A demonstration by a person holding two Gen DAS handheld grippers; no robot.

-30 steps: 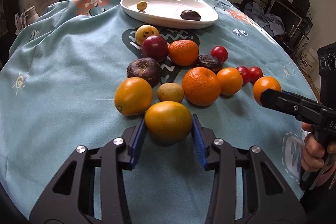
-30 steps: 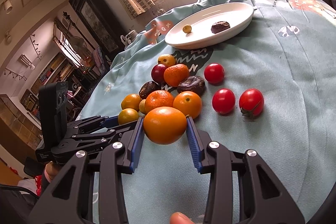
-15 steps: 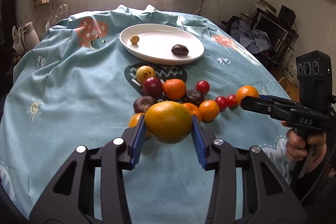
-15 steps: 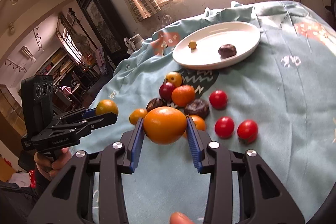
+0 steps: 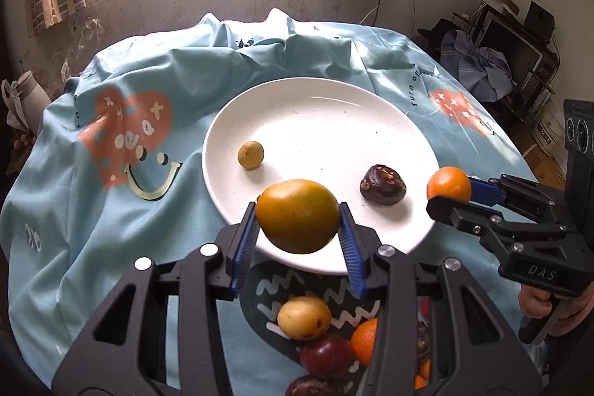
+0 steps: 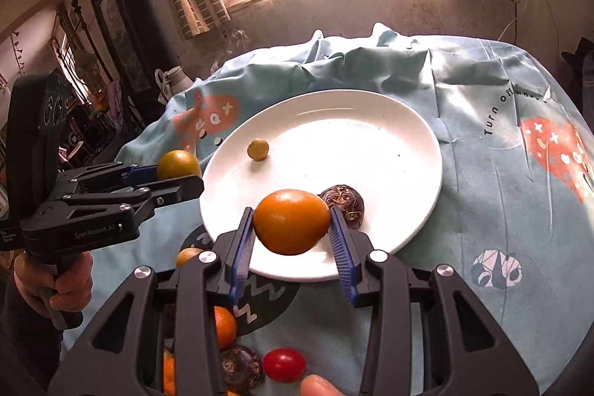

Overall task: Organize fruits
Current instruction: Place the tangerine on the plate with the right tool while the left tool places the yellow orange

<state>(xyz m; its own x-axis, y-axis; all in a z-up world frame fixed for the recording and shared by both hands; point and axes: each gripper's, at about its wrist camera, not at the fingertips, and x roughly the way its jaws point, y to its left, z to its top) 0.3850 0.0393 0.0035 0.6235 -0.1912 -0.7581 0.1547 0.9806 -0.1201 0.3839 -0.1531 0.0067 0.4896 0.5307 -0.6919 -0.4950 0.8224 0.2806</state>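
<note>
Hovering over the plate's (image 5: 371, 91) near rim, an orange is clamped in each gripper, left (image 5: 299, 240) and right (image 6: 291, 238), for release.

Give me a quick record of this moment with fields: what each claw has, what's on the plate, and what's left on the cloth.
left claw: shut on a yellow-orange citrus, held over the plate's near edge
right claw: shut on an orange, also over the plate's near edge
plate: white, holds a small yellowish fruit and a dark wrinkled fruit, apart from each other
on the cloth: more fruit near the claws, including a red tomato and a yellow fruit
</note>
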